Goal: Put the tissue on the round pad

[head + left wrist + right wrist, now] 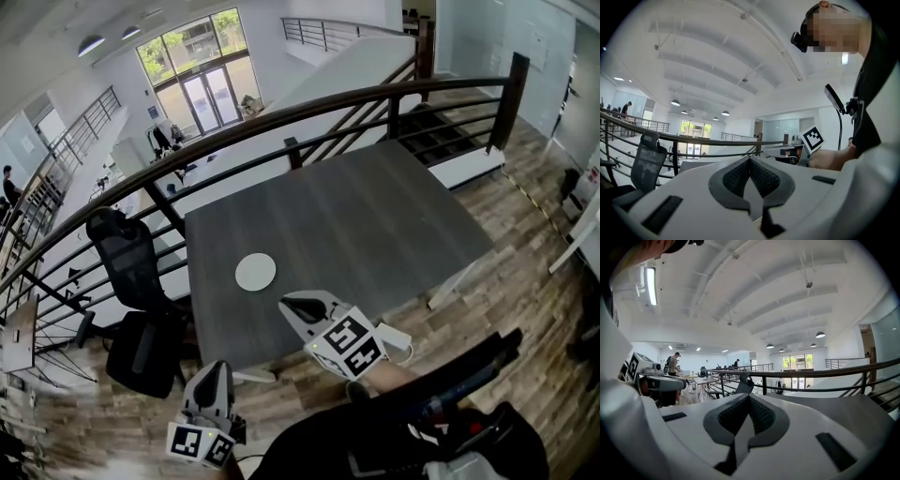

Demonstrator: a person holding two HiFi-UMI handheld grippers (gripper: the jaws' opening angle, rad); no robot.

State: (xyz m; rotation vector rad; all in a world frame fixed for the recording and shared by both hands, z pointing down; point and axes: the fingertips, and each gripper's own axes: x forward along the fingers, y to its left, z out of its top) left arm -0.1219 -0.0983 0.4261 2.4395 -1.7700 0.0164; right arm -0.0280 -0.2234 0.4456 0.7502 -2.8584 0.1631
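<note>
left gripper (217, 369): near left, short of the table's near edge, jaws pressed together, nothing between
right gripper (288, 302): over the table's near edge, jaws pressed together, nothing between
round pad (255, 272): white, flat on table, just far-left of right gripper
table (375, 206): dark grey
railing (281, 117): beyond table's far side

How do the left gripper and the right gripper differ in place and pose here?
The right gripper reaches over the near edge of the table, close to the round pad; the left gripper is held back by the table's near corner. The right gripper points leftward toward the pad; the left gripper points ahead. Both are shut and empty.
</note>
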